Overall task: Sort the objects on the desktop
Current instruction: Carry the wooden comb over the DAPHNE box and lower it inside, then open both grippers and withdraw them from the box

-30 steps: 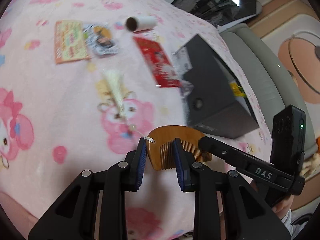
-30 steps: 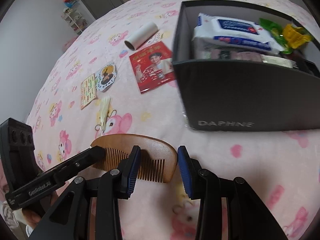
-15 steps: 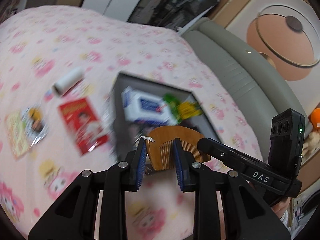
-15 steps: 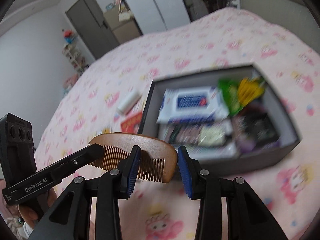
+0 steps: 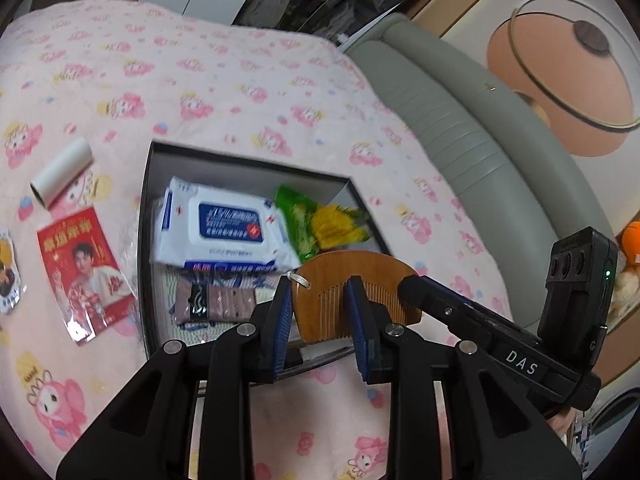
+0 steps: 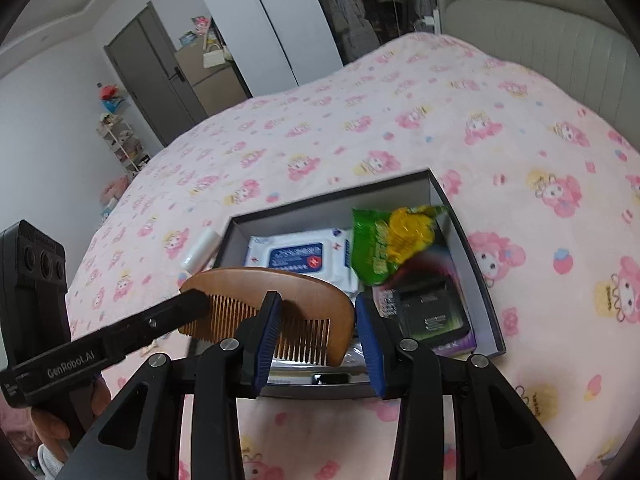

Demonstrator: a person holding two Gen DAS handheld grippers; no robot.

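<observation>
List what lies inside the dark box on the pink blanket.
Inside the dark box: a white-and-blue wipes pack, a green-and-yellow packet, a dark purple-edged pack and brown sachets. The wooden comb held above hides the near part.

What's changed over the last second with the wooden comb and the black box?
Both grippers, left and right, carried the half-moon wooden comb up from the pink blanket to above the open black box. Both grips unchanged; box contents stayed put.
</observation>
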